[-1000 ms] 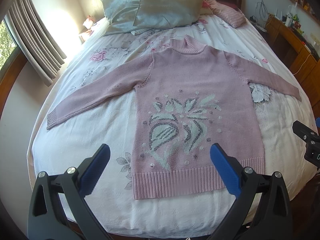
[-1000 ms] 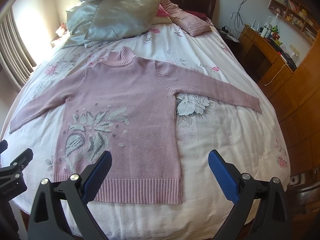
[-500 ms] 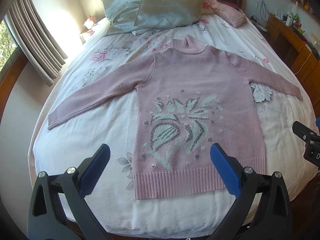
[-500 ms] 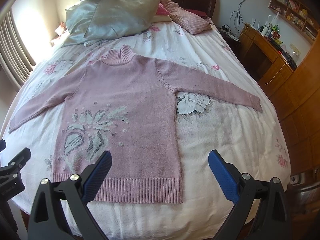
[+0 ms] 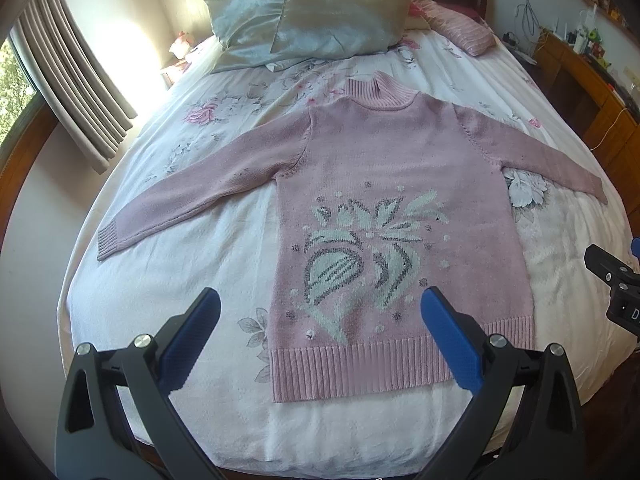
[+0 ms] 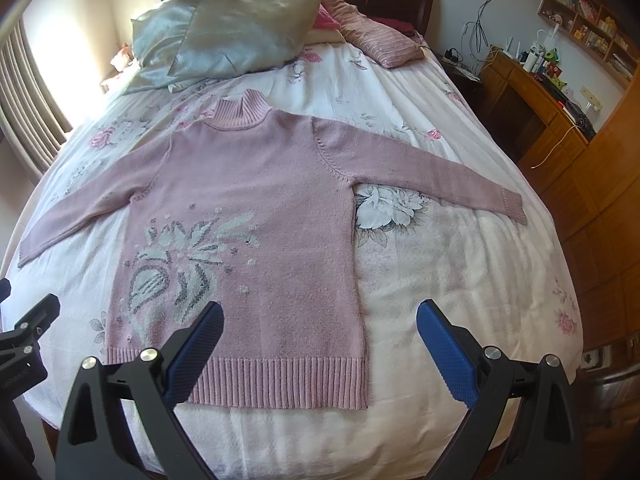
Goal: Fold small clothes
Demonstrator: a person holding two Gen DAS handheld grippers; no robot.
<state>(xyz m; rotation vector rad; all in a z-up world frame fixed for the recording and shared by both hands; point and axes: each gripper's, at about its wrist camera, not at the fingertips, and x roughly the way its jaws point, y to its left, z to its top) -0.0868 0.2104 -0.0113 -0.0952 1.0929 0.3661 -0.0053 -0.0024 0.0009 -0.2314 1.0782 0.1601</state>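
While both tools are hovering over the near end of the bed, pink sweater is lying flat, front up, sleeves spread left and right, collar pointing far toward the pillows. Writing: small pale print on the left tool's body in the right wrist view, too tiny to read; a "D" showing on the right tool's body at the left view's right edge. Left gripper is hanging with blue pads spread wide, nothing between them, sitting above the ribbed hem, near-left part of the sweater. Right gripper is also gaping wide and empty, above the hem's near-right corner, its right pad over bare bedspread. Neither is touching the knit. Wooden desk is standing far right of the bed
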